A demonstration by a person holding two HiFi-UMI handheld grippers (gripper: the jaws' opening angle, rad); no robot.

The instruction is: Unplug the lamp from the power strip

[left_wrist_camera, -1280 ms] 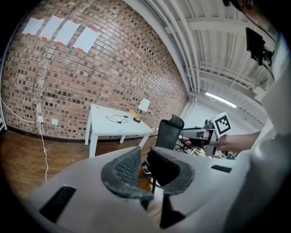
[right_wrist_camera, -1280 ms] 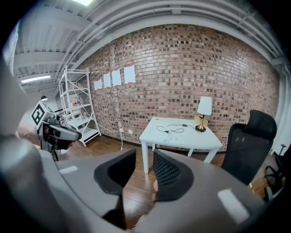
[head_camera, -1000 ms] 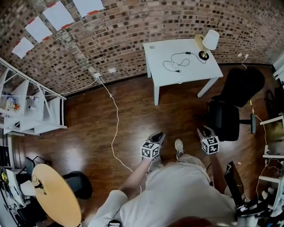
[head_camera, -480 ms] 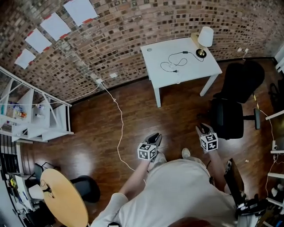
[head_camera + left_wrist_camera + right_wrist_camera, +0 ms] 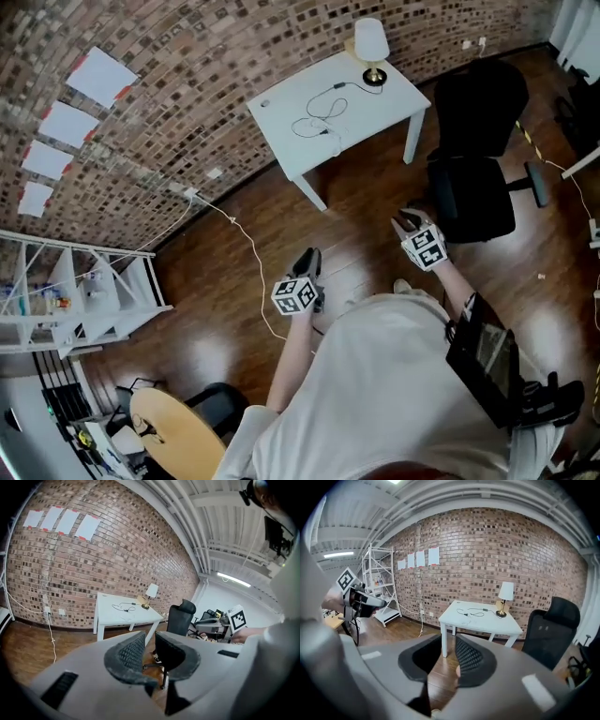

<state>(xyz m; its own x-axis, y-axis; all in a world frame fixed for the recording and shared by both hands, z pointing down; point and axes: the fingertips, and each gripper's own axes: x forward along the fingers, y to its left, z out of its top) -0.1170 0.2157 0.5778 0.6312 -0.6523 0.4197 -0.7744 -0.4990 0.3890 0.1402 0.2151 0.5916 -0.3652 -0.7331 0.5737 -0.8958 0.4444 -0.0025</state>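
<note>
The lamp [image 5: 371, 42], with a white shade and a brass foot, stands on the far right corner of the white table [image 5: 281, 94]. Its black cord [image 5: 317, 120] loops across the tabletop to a pale strip [image 5: 331, 142] near the front edge. Both grippers hover over the wooden floor, well short of the table. My left gripper [image 5: 309, 259] is open and empty. The jaws of my right gripper [image 5: 405, 223] are closing with nothing between them. The lamp [image 5: 151, 592] and cord [image 5: 123, 605] show far beyond the left gripper [image 5: 149, 641]. The lamp [image 5: 505, 595] also shows beyond the right gripper [image 5: 449, 645].
A black office chair [image 5: 473, 159] stands right of the table, close to my right gripper. A white cable [image 5: 246, 248] runs over the floor from a wall socket. White shelving [image 5: 84, 300] stands at the left, and a round wooden table [image 5: 178, 436] at the lower left.
The head view has swung, so the table and lamp now sit further left and higher. Both grippers have been carried along as the person steps across the floor.
</note>
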